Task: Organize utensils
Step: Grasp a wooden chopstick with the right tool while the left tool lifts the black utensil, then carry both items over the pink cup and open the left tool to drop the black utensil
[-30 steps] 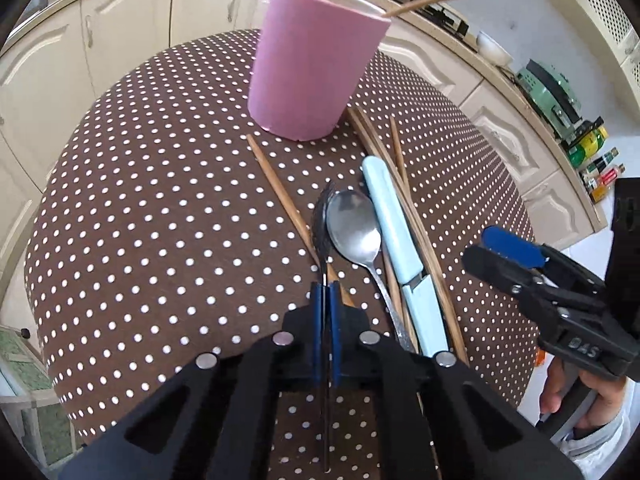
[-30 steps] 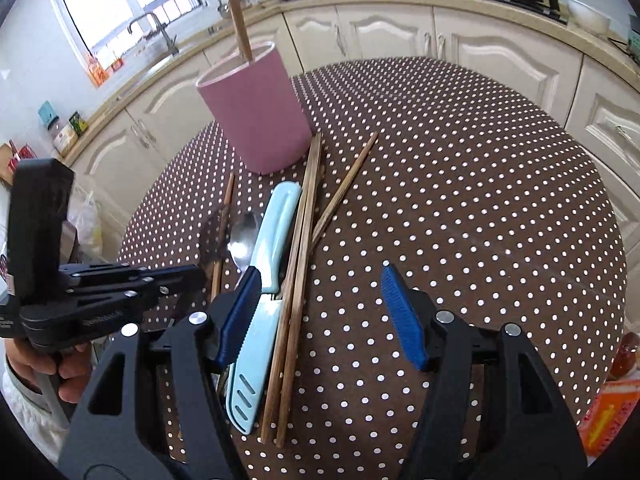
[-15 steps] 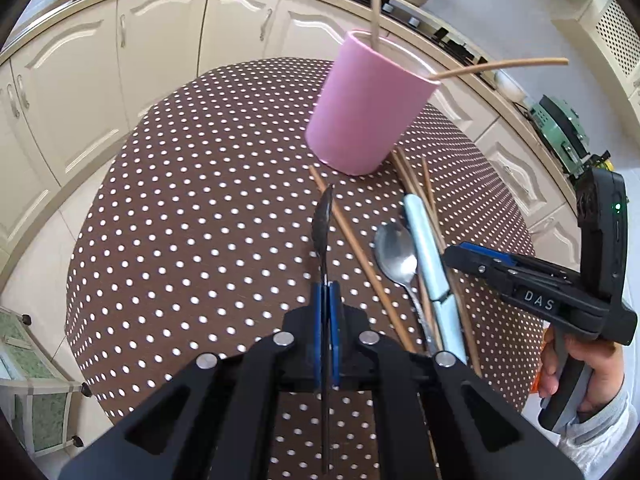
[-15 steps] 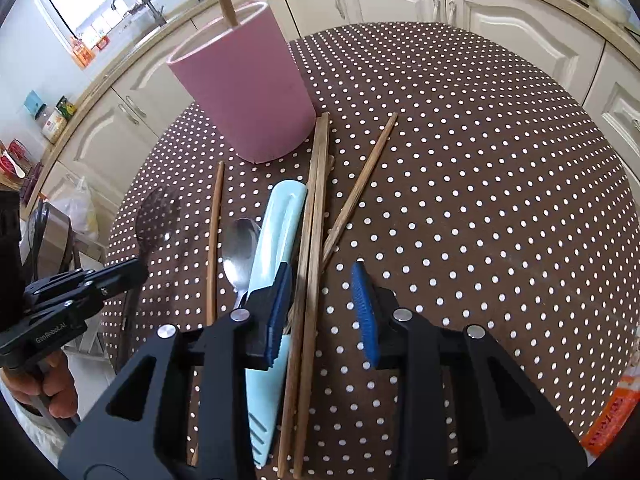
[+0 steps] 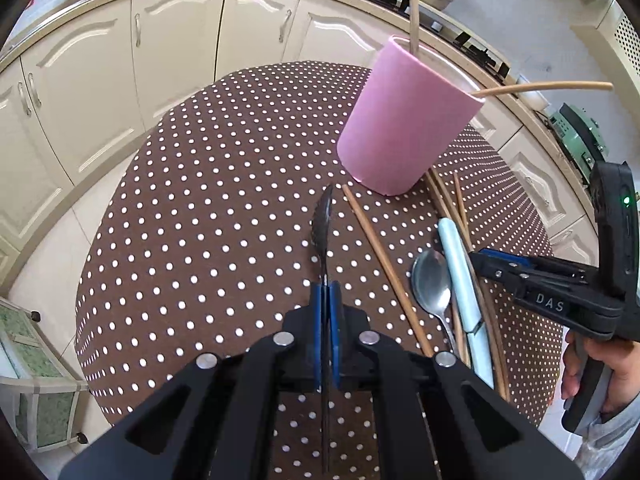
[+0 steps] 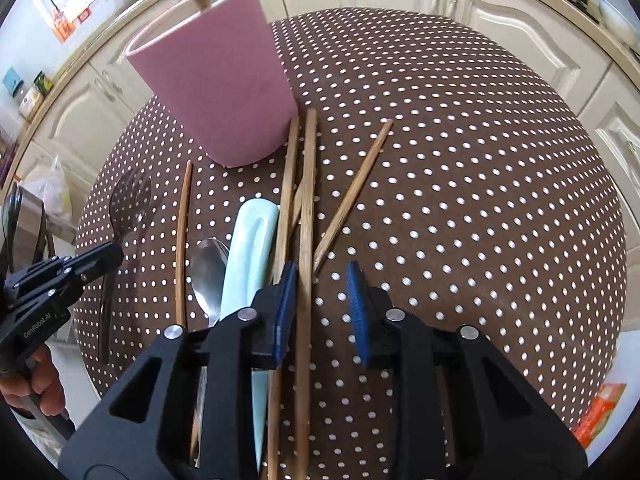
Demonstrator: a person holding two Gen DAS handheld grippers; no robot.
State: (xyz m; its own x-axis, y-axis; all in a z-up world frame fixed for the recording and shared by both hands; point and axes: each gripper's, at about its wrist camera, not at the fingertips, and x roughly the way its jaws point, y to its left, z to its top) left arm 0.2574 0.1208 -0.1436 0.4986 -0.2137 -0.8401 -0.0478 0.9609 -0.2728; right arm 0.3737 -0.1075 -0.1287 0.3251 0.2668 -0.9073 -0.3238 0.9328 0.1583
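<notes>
- Utensils are mostly lying loose on the polka-dot counter [image 6: 460, 184], right in front of the pink cup [image 6: 216, 80], which stands upright with two wooden sticks [image 5: 414, 4] poking out of it.
- Left tongs [image 5: 326, 292] are clamped tight on the handle of a dark spoon [image 5: 322, 228], edge-on to that camera, bowl pointing toward the cup and lifted clear of the cloth.
- Right tongs [image 6: 320, 292] have just been closing, but there's a gap left between the blue pads [image 6: 286, 300]. One chopstick [image 6: 306, 208] runs up between them; it sits just beside the left pad, and it's hard to say whether it touches. The right pad is clearly off it.
- On the counter from left to right in the right wrist view: a thin single chopstick [image 6: 182, 240], a shiny metal spoon [image 6: 208, 272], a pale blue knife [image 6: 250, 248], then the long chopsticks side by side, and one more chopstick [image 6: 352, 192] angled off to the right.
- The knife and metal spoon lie just beside each other, with the spoon's bowl toward the cup.
- A hand [image 5: 600, 376] holding the right tool's grip shows at the edge of the left wrist view.
</notes>
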